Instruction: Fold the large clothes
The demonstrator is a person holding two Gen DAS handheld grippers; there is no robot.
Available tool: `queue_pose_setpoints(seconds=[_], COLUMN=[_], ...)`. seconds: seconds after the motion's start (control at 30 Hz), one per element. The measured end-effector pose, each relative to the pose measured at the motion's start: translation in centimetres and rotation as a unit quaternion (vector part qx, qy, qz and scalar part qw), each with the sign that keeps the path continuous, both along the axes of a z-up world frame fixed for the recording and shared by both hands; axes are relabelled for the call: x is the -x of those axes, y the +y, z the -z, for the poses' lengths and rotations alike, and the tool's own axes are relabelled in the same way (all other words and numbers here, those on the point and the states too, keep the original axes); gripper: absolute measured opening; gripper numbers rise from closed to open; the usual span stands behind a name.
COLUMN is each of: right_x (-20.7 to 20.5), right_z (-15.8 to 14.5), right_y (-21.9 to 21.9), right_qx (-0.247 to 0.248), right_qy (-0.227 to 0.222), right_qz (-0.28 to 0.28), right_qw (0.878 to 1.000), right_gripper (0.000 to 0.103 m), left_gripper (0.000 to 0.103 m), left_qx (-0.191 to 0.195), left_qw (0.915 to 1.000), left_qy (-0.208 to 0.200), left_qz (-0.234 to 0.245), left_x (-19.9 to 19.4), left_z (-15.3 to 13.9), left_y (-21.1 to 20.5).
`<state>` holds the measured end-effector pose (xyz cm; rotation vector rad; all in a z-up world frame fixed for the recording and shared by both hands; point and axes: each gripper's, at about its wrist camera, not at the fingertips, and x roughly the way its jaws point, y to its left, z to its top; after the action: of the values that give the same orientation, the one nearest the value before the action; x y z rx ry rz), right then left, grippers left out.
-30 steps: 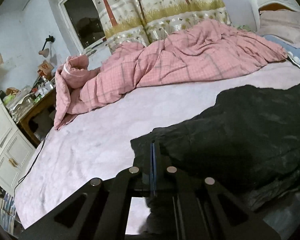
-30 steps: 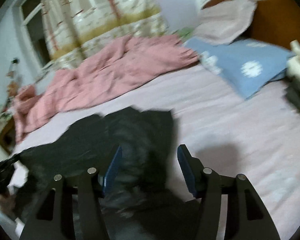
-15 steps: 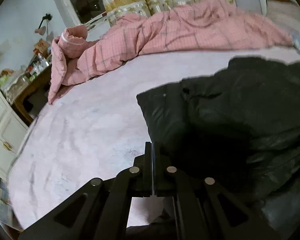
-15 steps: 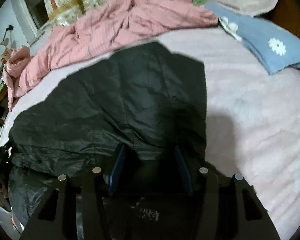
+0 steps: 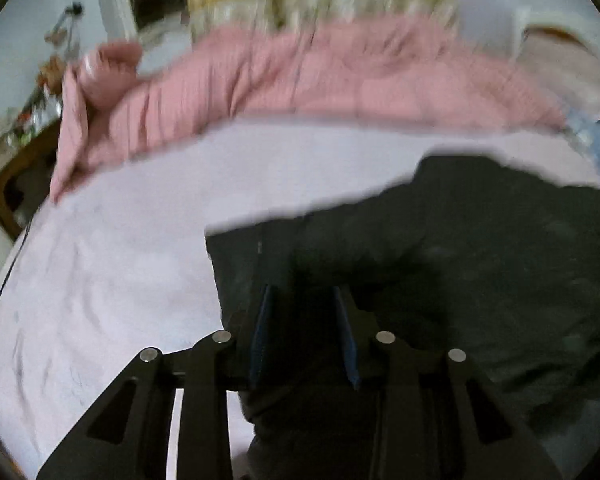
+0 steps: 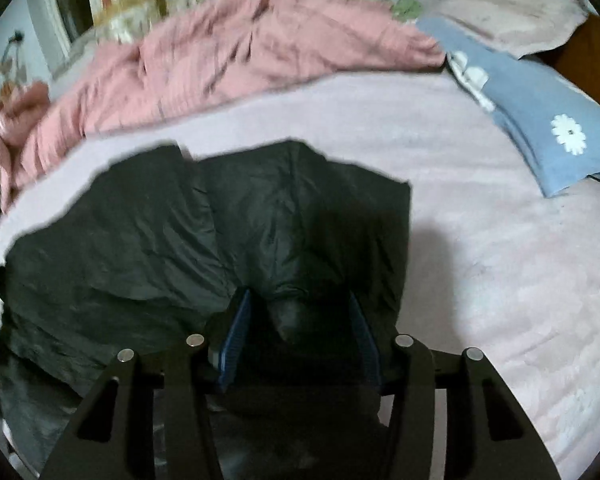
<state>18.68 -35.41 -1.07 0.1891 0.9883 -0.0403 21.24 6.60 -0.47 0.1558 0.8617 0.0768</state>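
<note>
Both grippers sat over the near edge of the crumpled black padded jacket (image 6: 204, 232) stretching crosswise on the bed (image 6: 500, 280): left gripper (image 5: 303, 316) opening off it, right gripper (image 6: 298, 324) parted around a fold.

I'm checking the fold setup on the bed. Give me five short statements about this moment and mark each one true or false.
1. The dark jacket lies on the pale pink bedsheet. True.
2. The pink checked quilt covers the jacket. False: it is bunched along the far side of the bed, apart from the jacket.
3. The blue pillow with white flowers lies to the right of the jacket in the right wrist view. True.
4. The left claw hangs over bare sheet. False: jacket fabric lies between and under its blue pads.
5. The right claw is clamped flat shut. False: its pads stand apart, with jacket fabric between them.
</note>
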Motion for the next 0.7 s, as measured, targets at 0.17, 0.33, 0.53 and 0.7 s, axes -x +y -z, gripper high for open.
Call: queue_pose_setpoints(seconds=[0.17, 0.33, 0.53, 0.7], right_x=[-0.2, 0.6, 5.6, 10.9], right_z=[0.8, 0.1, -4.7, -8.1], right_y=[-0.1, 0.1, 0.9, 1.9], right_qx=[-0.006, 0.008, 0.015, 0.007], right_qy=[0.002, -0.017, -0.104, -0.187], right_qz=[-0.002, 0.005, 0.001, 0.010], right_qw=[1.000, 1.000, 0.994, 0.982], right_gripper=[0.055, 0.057, 0.058, 0.066], left_gripper=[0.031, 0.029, 0.027, 0.027], left_qx=[-0.026, -0.046, -0.005, 0.020], left_qw=[0.9990, 0.9987, 0.9954, 0.9854], left_qy=[0.028, 0.007, -0.094, -0.166], left_qz=[-0.023, -0.023, 0.014, 0.034], left_x=[-1.0, -0.2, 5.6, 12.1], left_z=[2.7, 2.5, -1.9, -5.5], left_y=[-0.5, -0.9, 0.1, -0.6])
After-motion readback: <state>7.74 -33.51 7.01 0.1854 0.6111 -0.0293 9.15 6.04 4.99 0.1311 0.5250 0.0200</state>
